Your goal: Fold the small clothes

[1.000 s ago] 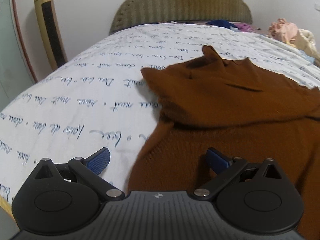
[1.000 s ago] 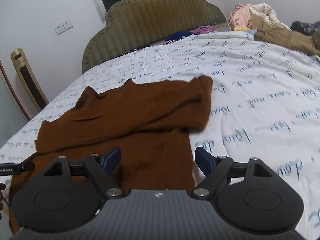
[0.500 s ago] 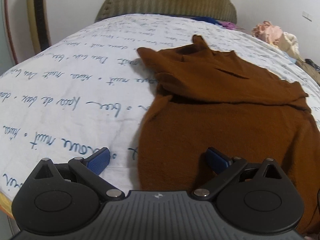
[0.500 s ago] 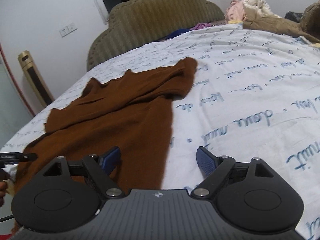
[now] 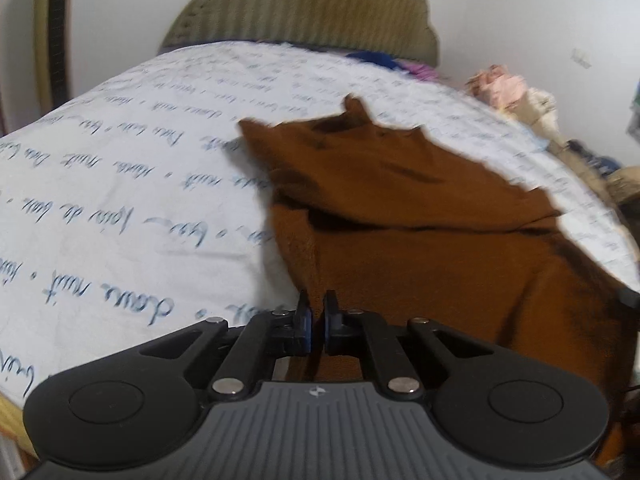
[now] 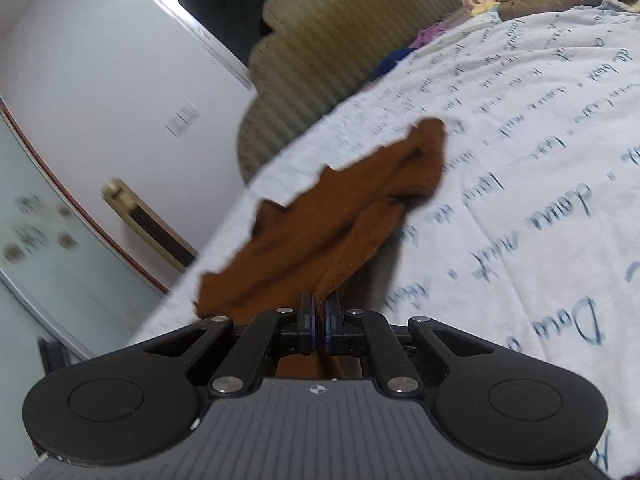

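Nearest the left wrist camera, the left hand-held gripper (image 5: 315, 322) is clenched on the near hem of a brown sweater (image 5: 420, 216), close to that hem's left corner, its blue pads (image 5: 306, 326) nearly meeting with a thin fold of cloth between them. In the right wrist view, the right hand-held gripper (image 6: 319, 326) is likewise clenched on the sweater (image 6: 332, 216), a ridge of the brown knit rising out from between its closed jaws.

The sweater lies on a bed (image 5: 120, 200) covered by a white sheet printed with blue handwriting. Its long axis runs away from both cameras toward the headboard (image 5: 304, 4); the hem is nearest and the neck end farthest. A sleeve is folded across the upper body.

The left view shows the garment broad and mostly flat, with its folded sleeve band crossing from left to right. The right view, tilted, shows it as a narrow bunched strip lifted at the near end, with bare sheet (image 6: 540, 160) to its right.

Farther off, the left view shows a gold-coloured upright fan (image 5: 52, 28) by the wall. Both views show a pile of clothes (image 5: 516, 96) at the far right of the bed. Only the right view shows a wall socket (image 6: 183, 119) and a dark window (image 6: 224, 4).
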The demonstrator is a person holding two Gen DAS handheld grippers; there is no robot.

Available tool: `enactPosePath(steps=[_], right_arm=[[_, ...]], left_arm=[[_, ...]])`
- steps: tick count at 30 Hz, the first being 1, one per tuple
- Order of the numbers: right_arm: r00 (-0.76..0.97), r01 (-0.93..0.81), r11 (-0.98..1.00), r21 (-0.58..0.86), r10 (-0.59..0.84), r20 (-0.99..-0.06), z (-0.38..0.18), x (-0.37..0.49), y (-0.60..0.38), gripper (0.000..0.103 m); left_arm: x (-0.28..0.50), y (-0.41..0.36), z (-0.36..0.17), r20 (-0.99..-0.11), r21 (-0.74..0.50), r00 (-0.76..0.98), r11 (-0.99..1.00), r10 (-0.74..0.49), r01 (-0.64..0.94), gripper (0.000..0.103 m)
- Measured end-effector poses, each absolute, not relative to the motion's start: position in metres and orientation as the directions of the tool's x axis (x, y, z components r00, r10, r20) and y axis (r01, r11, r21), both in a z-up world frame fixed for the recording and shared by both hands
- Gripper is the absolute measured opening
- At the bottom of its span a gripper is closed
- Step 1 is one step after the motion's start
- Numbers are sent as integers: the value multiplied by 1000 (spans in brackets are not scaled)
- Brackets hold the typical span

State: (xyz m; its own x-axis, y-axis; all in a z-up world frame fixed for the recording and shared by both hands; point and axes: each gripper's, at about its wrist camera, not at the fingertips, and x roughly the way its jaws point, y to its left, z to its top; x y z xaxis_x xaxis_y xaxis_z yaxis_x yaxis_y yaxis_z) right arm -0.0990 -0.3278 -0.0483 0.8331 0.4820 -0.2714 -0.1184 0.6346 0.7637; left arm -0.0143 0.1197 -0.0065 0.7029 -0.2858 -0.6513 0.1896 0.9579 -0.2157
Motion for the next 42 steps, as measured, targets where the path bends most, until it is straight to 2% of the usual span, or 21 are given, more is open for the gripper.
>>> enactPosePath(steps=[4,7,8,10,12,13,14,15,16,17,18,19,20,27,28,29,30,31,35,38,42], right_arm=[[851,-105,647,756,452,-268,-37,-76,-337,10],[874,-10,709,705,349,-339,-44,-56,-344,9],[870,39,734,678,308,-384,-50,-49,-345,9],[846,118,730,673,281,-453,-67,-42,-347,16],[836,131,656,743,330,-438,-84,-49,-353,16],[838,111,620,777,363,-408,-90,-56,-356,24],[842,91,588,804,386,-377,-93,-65,-359,28],[844,70,561,825,407,-349,-95,-74,-361,38],[844,50,543,838,427,-326,-96,-81,-363,46],[837,25,535,845,450,-310,-95,-88,-362,50],[826,-2,544,839,474,-306,-93,-94,-359,56],[811,-25,562,826,494,-312,-89,-98,-354,60],[795,-50,585,810,514,-323,-86,-101,-348,60],[687,-186,624,759,635,-353,-73,-112,-299,60],[674,-200,623,757,648,-355,-72,-114,-293,48],[658,-208,618,758,662,-359,-71,-117,-288,37],[647,-200,622,757,664,-375,-71,-117,-284,12],[642,-187,628,755,660,-390,-73,-118,-281,13],[658,-213,620,755,663,-358,-61,-125,-283,12],[684,-276,556,784,687,-246,-37,-134,-296,12],[727,-335,486,807,679,-107,-9,-126,-317,12]], left_arm=[[9,119,16,-601,-291,721,934,-346,205,5],[39,113,16,-577,-274,762,949,-294,159,5],[51,110,10,-592,-225,772,967,-234,121,5],[70,106,-8,-662,-158,735,986,-148,56,5],[72,115,-25,-689,-234,697,971,-196,42,5],[65,121,-26,-674,-265,703,963,-227,57,6],[58,126,-26,-664,-282,704,957,-250,74,11],[51,131,-25,-662,-290,702,953,-263,83,14],[43,139,-25,-660,-300,700,950,-274,88,28],[36,147,-25,-653,-318,700,943,-290,95,50],[29,154,-25,-642,-342,700,934,-312,103,64],[22,160,-26,-633,-368,699,924,-333,107,83],[16,166,-27,-625,-393,696,913,-354,111,84],[-27,140,-34,-627,-400,574,850,-527,343,83],[-34,131,-35,-627,-377,563,842,-538,386,72],[-41,121,-35,-634,-353,541,829,-553,433,38],[-45,113,-35,-648,-337,523,824,-554,456,23],[-46,110,-34,-658,-345,498,814,-564,467,10],[-51,112,-12,-626,-369,483,778,-612,508,9],[-58,123,19,-538,-377,517,739,-666,559,9],[-48,134,54,-451,-375,584,737,-675,562,9]])
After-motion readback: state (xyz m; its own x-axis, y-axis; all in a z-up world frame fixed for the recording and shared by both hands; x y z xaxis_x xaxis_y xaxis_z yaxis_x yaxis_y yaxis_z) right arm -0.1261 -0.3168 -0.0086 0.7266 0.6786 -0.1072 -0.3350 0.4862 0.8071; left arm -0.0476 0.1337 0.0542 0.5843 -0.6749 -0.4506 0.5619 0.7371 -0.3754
